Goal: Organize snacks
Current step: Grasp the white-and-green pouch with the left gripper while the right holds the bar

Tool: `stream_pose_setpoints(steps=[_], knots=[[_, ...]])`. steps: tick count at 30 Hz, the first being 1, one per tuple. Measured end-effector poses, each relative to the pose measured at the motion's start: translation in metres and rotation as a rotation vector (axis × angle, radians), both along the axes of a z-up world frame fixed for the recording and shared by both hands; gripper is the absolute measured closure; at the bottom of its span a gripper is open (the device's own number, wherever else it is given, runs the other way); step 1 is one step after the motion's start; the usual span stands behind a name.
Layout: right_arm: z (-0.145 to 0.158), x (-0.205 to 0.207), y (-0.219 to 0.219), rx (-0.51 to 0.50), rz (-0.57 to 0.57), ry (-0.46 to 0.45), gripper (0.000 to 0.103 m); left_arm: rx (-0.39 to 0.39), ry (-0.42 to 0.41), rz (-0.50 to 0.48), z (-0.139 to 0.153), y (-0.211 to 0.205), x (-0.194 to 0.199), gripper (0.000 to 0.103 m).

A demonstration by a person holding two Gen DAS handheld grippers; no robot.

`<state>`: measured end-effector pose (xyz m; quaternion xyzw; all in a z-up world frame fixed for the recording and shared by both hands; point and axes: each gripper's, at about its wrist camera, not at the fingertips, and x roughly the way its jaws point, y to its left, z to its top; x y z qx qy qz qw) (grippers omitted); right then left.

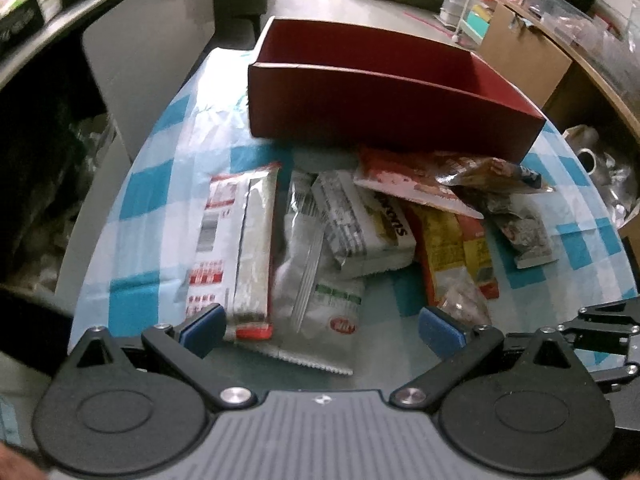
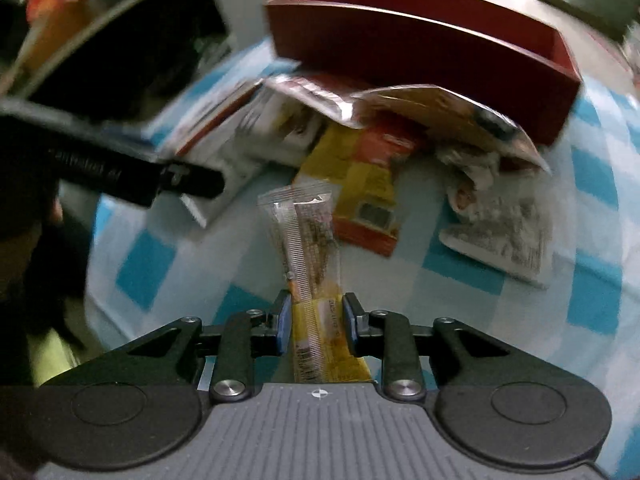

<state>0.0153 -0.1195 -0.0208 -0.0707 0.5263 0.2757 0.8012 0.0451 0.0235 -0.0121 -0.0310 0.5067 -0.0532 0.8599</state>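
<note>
The right hand-held gripper (image 2: 315,322) is clamped on a slim snack bar (image 2: 308,248) in a crinkly wrapper, clear at the far end and yellow at the near end, which sticks out forward between the 2 blue pads above the blue-and-white checked cloth (image 2: 592,184) on the counter. The left hand-held gripper (image 1: 320,330) hangs open with nothing between its pads, just above a loose heap of glossy foil and plastic snack packets (image 1: 360,224). Beyond the heap stands a rectangular dark red cardboard box (image 1: 384,96) with an open top.
</note>
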Motion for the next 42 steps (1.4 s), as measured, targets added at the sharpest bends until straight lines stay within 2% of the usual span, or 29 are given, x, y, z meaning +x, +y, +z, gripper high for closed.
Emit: stream_pose_setpoints(steps=[1, 3, 5, 8, 10, 11, 14, 19, 21, 23, 25, 27, 29, 31, 32, 34, 36, 39, 42], knots=[[-0.002, 0.001, -0.001, 0.002, -0.007, 0.006, 0.069, 0.008, -0.006, -0.008, -0.001, -0.003, 0.002, 0.010], [0.003, 0.001, -0.008, 0.010, 0.005, 0.003, 0.069, 0.041, -0.016, -0.038, -0.004, -0.010, 0.008, 0.022], [0.004, 0.002, -0.022, 0.020, -0.016, 0.016, 0.069, 0.112, -0.038, -0.050, -0.006, -0.016, 0.012, 0.033], [0.014, 0.000, -0.027, 0.042, -0.022, 0.016, 0.068, 0.151, -0.027, -0.064, -0.012, -0.017, 0.019, 0.034], [0.013, 0.000, -0.029, 0.049, -0.026, 0.019, 0.068, 0.185, -0.030, -0.075, -0.012, -0.020, 0.019, 0.042], [0.014, 0.000, -0.031, 0.047, -0.027, 0.020, 0.068, 0.185, -0.043, -0.095, -0.009, -0.022, 0.015, 0.047], [0.010, 0.000, -0.028, 0.048, -0.028, 0.030, 0.067, 0.133, -0.038, -0.192, -0.005, -0.025, 0.003, 0.048], [0.009, 0.000, -0.024, 0.047, -0.012, 0.043, 0.067, 0.096, -0.017, -0.193, -0.011, -0.028, 0.007, 0.048], [0.009, 0.000, -0.024, 0.047, -0.006, 0.044, 0.066, 0.093, -0.003, -0.161, -0.014, -0.024, 0.017, 0.048], [0.009, 0.000, -0.026, 0.050, -0.011, 0.048, 0.066, 0.132, 0.007, -0.101, -0.019, -0.018, 0.023, 0.047], [0.009, 0.001, -0.028, 0.049, -0.018, 0.052, 0.065, 0.153, 0.024, -0.068, -0.023, -0.016, 0.026, 0.038], [0.009, 0.002, -0.030, 0.054, -0.022, 0.054, 0.063, 0.191, 0.027, -0.062, -0.029, -0.020, 0.030, 0.015], [0.009, 0.003, -0.030, 0.055, -0.023, 0.059, 0.062, 0.229, 0.004, -0.074, -0.033, -0.022, 0.035, 0.006], [0.008, 0.003, -0.029, 0.054, -0.016, 0.062, 0.062, 0.176, 0.022, -0.069, -0.033, -0.016, 0.037, 0.020], [0.009, 0.003, -0.028, 0.055, -0.011, 0.063, 0.062, 0.121, 0.038, -0.070, -0.030, -0.013, 0.036, 0.039], [0.008, 0.002, -0.027, 0.053, -0.005, 0.064, 0.062, 0.124, 0.050, -0.083, -0.026, -0.016, 0.027, 0.052], [0.007, 0.001, -0.028, 0.050, -0.003, 0.066, 0.062, 0.133, 0.062, -0.083, -0.025, -0.017, 0.014, 0.056], [0.008, 0.000, -0.028, 0.052, 0.006, 0.067, 0.063, 0.106, 0.091, -0.065, -0.022, -0.012, -0.008, 0.060], [0.007, -0.001, -0.027, 0.053, 0.016, 0.070, 0.063, 0.073, 0.123, -0.059, -0.023, -0.006, -0.022, 0.057]])
